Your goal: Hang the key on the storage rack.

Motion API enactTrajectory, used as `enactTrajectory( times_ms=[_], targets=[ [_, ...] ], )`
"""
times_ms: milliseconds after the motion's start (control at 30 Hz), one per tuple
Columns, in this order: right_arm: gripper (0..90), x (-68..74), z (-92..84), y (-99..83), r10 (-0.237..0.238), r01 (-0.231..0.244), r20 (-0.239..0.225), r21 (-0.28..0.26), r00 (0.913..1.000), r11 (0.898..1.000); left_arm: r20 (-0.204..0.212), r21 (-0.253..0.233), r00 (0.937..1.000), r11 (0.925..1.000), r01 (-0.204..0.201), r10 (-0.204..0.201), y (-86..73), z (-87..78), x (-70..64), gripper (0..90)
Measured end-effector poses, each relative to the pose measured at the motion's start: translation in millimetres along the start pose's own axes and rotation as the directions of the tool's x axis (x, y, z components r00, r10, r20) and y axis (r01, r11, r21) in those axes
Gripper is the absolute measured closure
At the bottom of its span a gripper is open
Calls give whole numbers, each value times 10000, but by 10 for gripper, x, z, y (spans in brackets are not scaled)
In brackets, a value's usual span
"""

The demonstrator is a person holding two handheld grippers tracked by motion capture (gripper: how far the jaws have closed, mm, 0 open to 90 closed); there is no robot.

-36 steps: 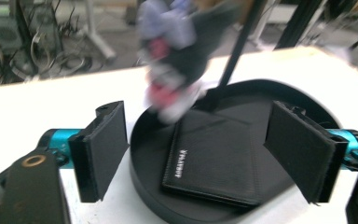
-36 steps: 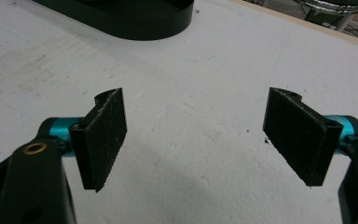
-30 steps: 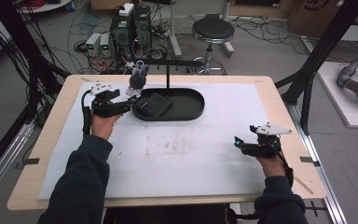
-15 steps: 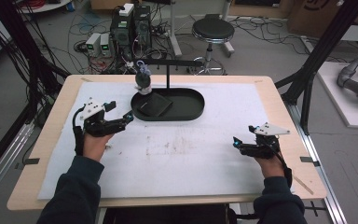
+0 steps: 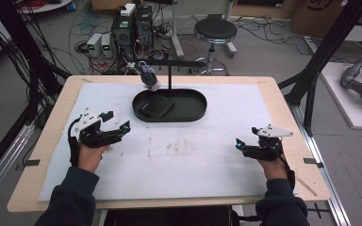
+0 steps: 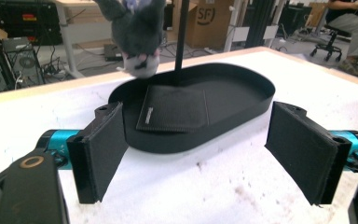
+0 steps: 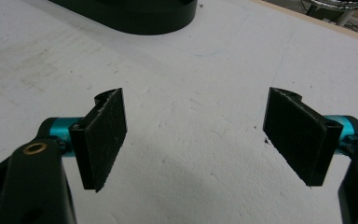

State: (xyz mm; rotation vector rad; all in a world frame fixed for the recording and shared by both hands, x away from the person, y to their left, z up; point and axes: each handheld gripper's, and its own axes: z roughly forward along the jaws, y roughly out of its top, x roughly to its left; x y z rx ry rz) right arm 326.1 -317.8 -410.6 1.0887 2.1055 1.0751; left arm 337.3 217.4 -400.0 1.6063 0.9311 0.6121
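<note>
A small grey plush toy (image 5: 148,77) hangs from the crossbar of a black stand (image 5: 170,62), which rises out of a black oval tray (image 5: 195,113) at the back middle of the white mat. A black square pad (image 5: 155,107) lies flat in the tray's left half. My left gripper (image 5: 117,120) is open and empty, on the mat to the left front of the tray. In the left gripper view the gripper (image 6: 209,154) faces the tray (image 6: 242,112), the pad (image 6: 175,109) and the toy (image 6: 137,28). My right gripper (image 5: 239,145) rests open and empty at the right front, and in its own view the gripper (image 7: 196,135) stands over bare mat.
The white mat (image 5: 184,155) covers most of the wooden table (image 5: 285,108). Black frame posts (image 5: 320,61) stand off the table's right and left sides. A stool (image 5: 215,33) and computer boxes (image 5: 132,26) are on the floor behind. The tray's edge (image 7: 135,18) lies far ahead in the right gripper view.
My left gripper has drawn back from the tray and toy toward the left front of the mat. The toy stays hanging on the stand. The right gripper has barely moved.
</note>
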Motion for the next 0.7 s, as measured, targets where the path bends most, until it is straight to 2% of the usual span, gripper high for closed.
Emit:
enactTrajectory(
  times_ms=[100,400,700],
  targets=[
    [218,11,1,2,-35,35,9,46,10000,10000,11,75,10000,9999,66,-66,-54,-1,18,200],
    [218,24,7,2,-66,65,66,106,10000,9999,-146,135,9999,9999,-2,4,-94,-18,44,203],
    [218,0,26,-5,-48,47,84,126,10000,9999,-252,235,9996,9997,98,-92,-131,-15,58,204]
  ],
)
